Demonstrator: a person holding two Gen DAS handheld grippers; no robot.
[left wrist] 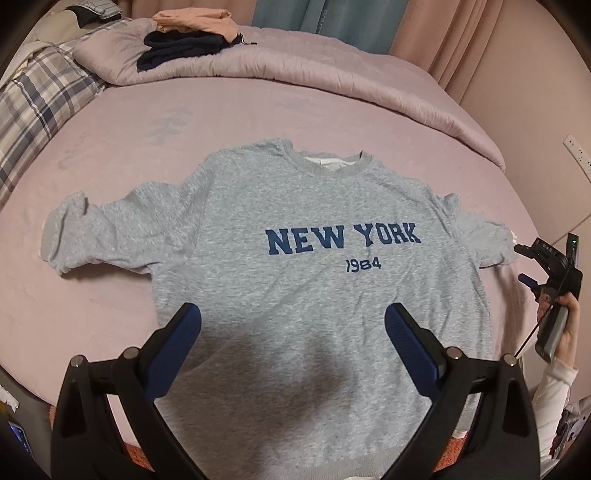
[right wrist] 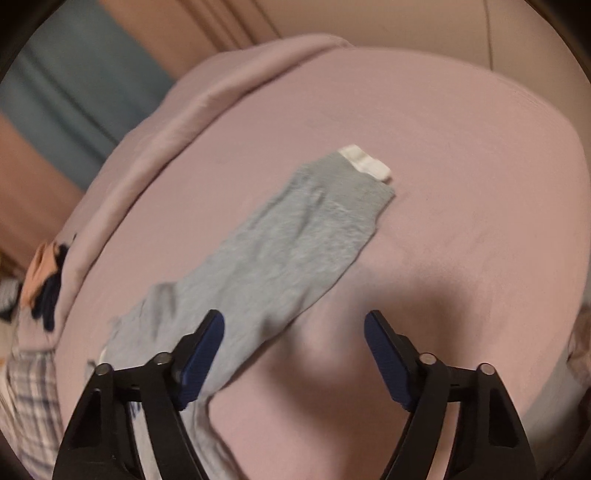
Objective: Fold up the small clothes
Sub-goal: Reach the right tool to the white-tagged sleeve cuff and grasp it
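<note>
A grey sweatshirt [left wrist: 295, 229] with "NEW YORK 1984" in blue lies flat, front up, on the pink bed [left wrist: 129, 129], both sleeves spread out. My left gripper [left wrist: 293, 317] is open and empty above the lower body of the sweatshirt. My right gripper [right wrist: 293, 325] is open and empty above the sweatshirt's right sleeve [right wrist: 288, 243], whose white inner cuff [right wrist: 365, 162] points away from me. In the left wrist view the right gripper [left wrist: 526, 264] shows at the far right, held by a hand, beside the sleeve end.
A folded pile of dark and peach clothes [left wrist: 188, 40] sits on the rolled pink duvet [left wrist: 295, 70] at the back of the bed. A plaid pillow [left wrist: 37, 99] lies at the left. Curtains [left wrist: 314, 14] hang behind. The bed edge is near me.
</note>
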